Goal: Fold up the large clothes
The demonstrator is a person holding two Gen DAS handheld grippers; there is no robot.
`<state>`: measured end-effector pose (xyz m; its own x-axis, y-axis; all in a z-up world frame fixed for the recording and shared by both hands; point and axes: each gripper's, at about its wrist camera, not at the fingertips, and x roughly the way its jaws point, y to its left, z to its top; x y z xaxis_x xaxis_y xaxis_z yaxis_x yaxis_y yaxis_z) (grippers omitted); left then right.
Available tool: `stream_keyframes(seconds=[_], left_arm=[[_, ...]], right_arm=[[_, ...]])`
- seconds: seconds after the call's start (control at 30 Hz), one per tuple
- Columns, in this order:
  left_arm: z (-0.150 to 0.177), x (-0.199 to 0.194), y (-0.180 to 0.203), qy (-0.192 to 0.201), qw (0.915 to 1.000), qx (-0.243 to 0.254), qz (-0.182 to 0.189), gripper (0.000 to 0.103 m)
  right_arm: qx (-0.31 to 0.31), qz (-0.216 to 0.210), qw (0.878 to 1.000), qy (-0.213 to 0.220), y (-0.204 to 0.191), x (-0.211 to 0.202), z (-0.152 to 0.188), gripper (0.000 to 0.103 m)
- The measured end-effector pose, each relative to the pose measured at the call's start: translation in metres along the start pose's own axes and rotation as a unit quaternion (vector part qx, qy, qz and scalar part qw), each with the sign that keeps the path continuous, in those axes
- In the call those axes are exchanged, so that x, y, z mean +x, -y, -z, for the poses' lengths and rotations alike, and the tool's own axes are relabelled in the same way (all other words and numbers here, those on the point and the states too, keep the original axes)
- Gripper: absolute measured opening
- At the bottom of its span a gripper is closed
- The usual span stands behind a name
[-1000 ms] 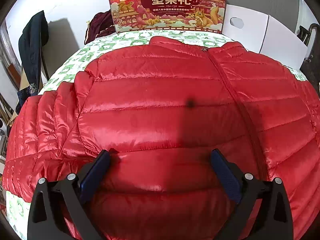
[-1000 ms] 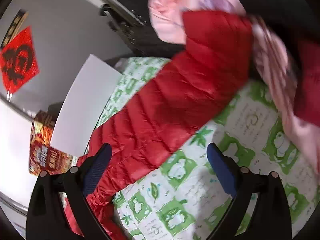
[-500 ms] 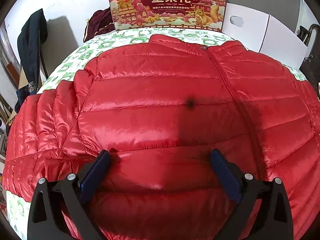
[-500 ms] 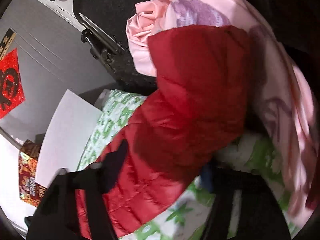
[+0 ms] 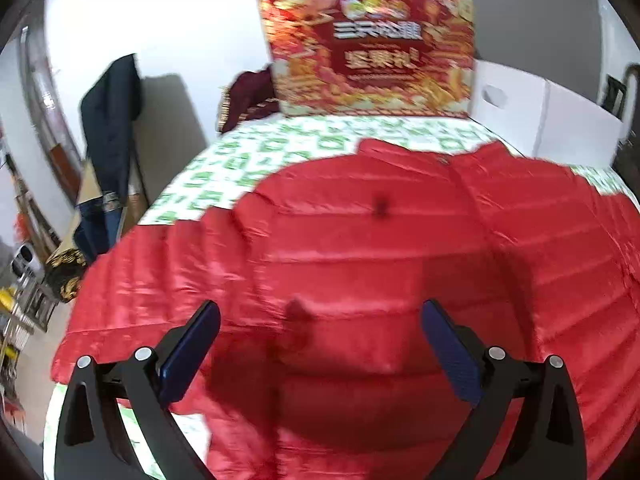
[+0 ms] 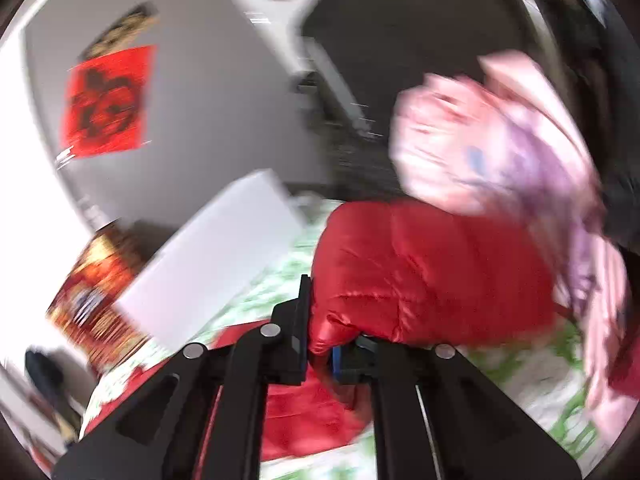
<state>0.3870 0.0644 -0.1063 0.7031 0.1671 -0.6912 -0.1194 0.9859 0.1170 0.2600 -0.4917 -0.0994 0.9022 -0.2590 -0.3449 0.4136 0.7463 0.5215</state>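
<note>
Green-and-white printed cloth covers the desk (image 5: pixel 280 148); a red gift box (image 5: pixel 368 52) stands at its far edge with a white box (image 5: pixel 536 108) beside it, and dark clothes hang at the left wall.

Red down jacket (image 5: pixel 360 248) lies spread flat across the desk, zip running up toward the collar at the far side. One sleeve (image 6: pixel 432 268) reaches out to the right, against a heap of pink clothing (image 6: pixel 500 140).

Left hand-held gripper (image 5: pixel 320 344): jaws wide apart above the jacket's body, nothing between them, no contact that I can see.

Right hand-held gripper (image 6: pixel 320 344): jaws have just been closing and now pinch a bunch of the red sleeve fabric; the pinched fold bulges out above the pads.

Handling, as judged:
- Light, puffy, fully limp; it will sag and trail from any single hold.
- Glossy shell looks slippery; a shallow pinch could slide off, so take a deep bite across a quilted seam.
- Air-filled baffles will spring back, so folds probably need pressing down.
- Best holds: sleeve end, shoulder seam, hem corners. Avoid the zip.
- Sleeve may drag the pink heap along.
</note>
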Motion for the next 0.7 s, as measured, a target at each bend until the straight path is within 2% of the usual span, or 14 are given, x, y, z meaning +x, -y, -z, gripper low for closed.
stream_keyframes(seconds=[0.03,0.1,0.2,0.33,0.4,0.5,0.53,0.57,0.6,0.63,0.7], left_arm=[[-0.002,-0.001,-0.005,0.001,0.9999,-0.011,-0.002,0.100],[-0.004,-0.001,-0.018,-0.002,0.9992,-0.038,0.007,0.100],[-0.006,-0.001,-0.034,-0.004,0.9974,-0.068,0.021,0.100],[-0.007,0.000,-0.049,-0.003,0.9958,-0.090,0.016,0.100],[-0.007,0.005,-0.059,-0.013,0.9938,-0.108,0.024,0.100],[-0.005,0.015,-0.071,-0.036,0.9886,-0.138,0.047,0.100],[-0.004,0.018,-0.075,-0.043,0.9864,-0.147,0.058,0.100],[-0.003,0.020,-0.076,-0.048,0.9848,-0.154,0.065,0.100],[-0.003,0.022,-0.078,-0.051,0.9835,-0.159,0.070,0.100],[-0.003,0.023,-0.079,-0.054,0.9823,-0.163,0.076,0.100],[-0.002,0.023,-0.078,-0.055,0.9817,-0.164,0.081,0.100]], right_arm=[[-0.027,-0.029,0.999,-0.002,-0.027,-0.006,0.004,0.007],[-0.066,-0.061,0.996,-0.008,-0.065,-0.011,0.011,0.007],[-0.150,-0.110,0.982,-0.033,-0.146,-0.011,0.031,0.007],[-0.243,-0.186,0.948,-0.087,-0.244,-0.009,0.082,0.007],[-0.278,-0.206,0.930,-0.126,-0.276,-0.003,0.115,0.007],[-0.348,-0.206,0.888,-0.220,-0.303,0.020,0.185,0.009],[-0.385,-0.194,0.863,-0.265,-0.307,0.030,0.217,0.014],[-0.409,-0.181,0.846,-0.290,-0.307,0.036,0.238,0.025],[-0.428,-0.171,0.833,-0.306,-0.305,0.039,0.253,0.029],[-0.444,-0.169,0.827,-0.299,-0.303,0.033,0.260,0.033],[-0.447,-0.194,0.825,-0.288,-0.302,0.017,0.252,0.052]])
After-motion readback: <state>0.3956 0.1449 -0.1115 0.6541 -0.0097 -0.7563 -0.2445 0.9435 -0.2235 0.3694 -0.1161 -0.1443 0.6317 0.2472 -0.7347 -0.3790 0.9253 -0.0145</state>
